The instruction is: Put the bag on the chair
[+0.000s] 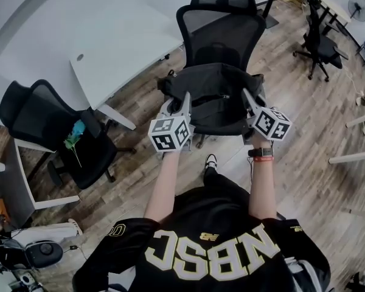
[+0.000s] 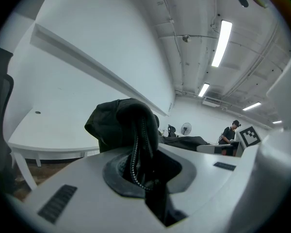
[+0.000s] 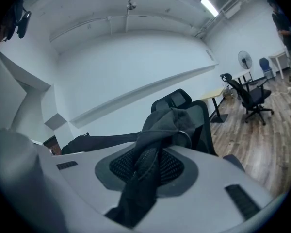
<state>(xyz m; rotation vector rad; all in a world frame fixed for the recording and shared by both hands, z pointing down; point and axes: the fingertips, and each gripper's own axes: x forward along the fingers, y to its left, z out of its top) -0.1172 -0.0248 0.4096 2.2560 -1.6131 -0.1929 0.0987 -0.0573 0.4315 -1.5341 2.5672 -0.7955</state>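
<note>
A black bag [image 1: 216, 99] is spread across the seat of a black mesh office chair [image 1: 222, 32], hiding the seat; I cannot tell whether it rests on it. My left gripper [image 1: 185, 100] is shut on the bag's left end, where a zippered fold [image 2: 136, 130] is pinched between the jaws [image 2: 141, 174]. My right gripper [image 1: 248, 97] is shut on the bag's right end, and dark fabric [image 3: 161, 130] bunches between its jaws [image 3: 146, 171]. The chair's backrest [image 3: 194, 115] stands just behind the bag.
A white desk [image 1: 115, 53] stands left of the chair. A second black chair [image 1: 48, 126] with a green and blue item on it is at the far left. Another office chair [image 1: 319, 41] and a fan [image 1: 358, 8] stand at the far right on the wooden floor.
</note>
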